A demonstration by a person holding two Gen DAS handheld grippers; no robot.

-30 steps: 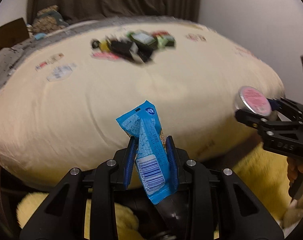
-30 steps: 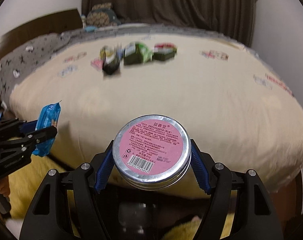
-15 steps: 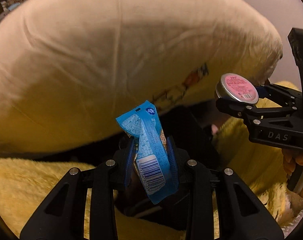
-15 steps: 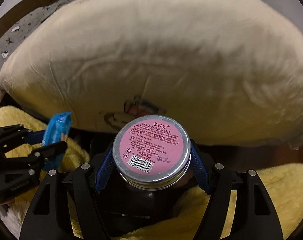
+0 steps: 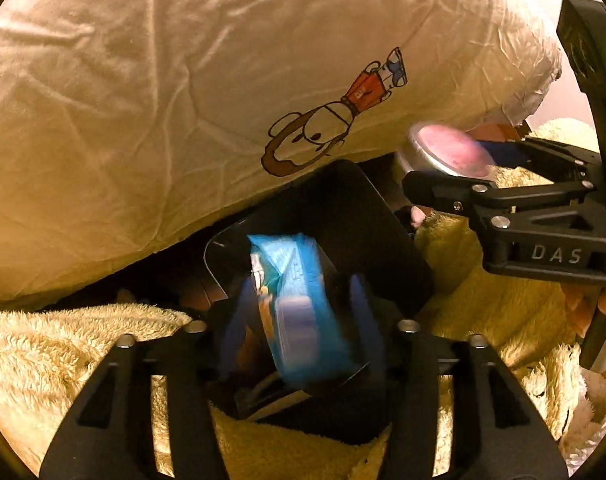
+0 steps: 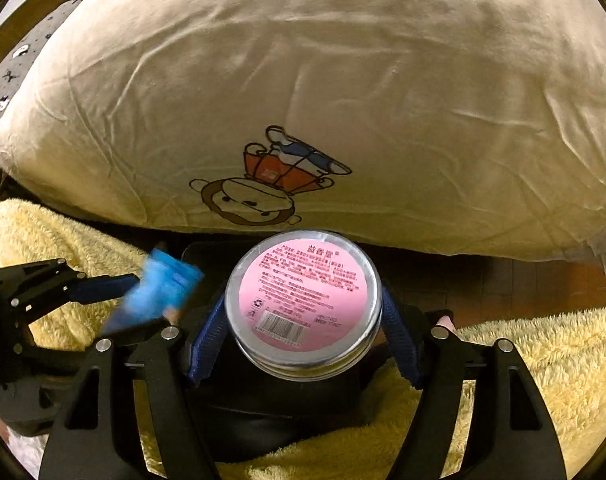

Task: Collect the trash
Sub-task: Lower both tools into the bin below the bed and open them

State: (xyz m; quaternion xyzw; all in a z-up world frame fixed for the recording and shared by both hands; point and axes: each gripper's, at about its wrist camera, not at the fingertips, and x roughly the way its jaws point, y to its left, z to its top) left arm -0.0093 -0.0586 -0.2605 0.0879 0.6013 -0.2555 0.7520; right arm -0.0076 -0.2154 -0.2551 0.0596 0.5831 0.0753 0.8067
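A blue snack wrapper, blurred, hangs loose between the pads of my left gripper, whose jaws are opening. It is right over the mouth of a black bin. My right gripper points down over the same black bin. Its jaws are opening around a round metal tin with a pink label, and the blue pads stand slightly off its sides. From the right wrist, the left gripper and the wrapper show at the left. From the left wrist, the right gripper and the tin show at the right.
A cream bed cover with a cartoon print bulges over the far side of the bin. Yellow fluffy fabric surrounds the bin on both sides. A hand grips the right tool's handle.
Both grippers have dropped and tipped from the bed top down to the bin. The left jaws have parted and the wrapper is slipping down. The right pads have spread slightly around the tin.
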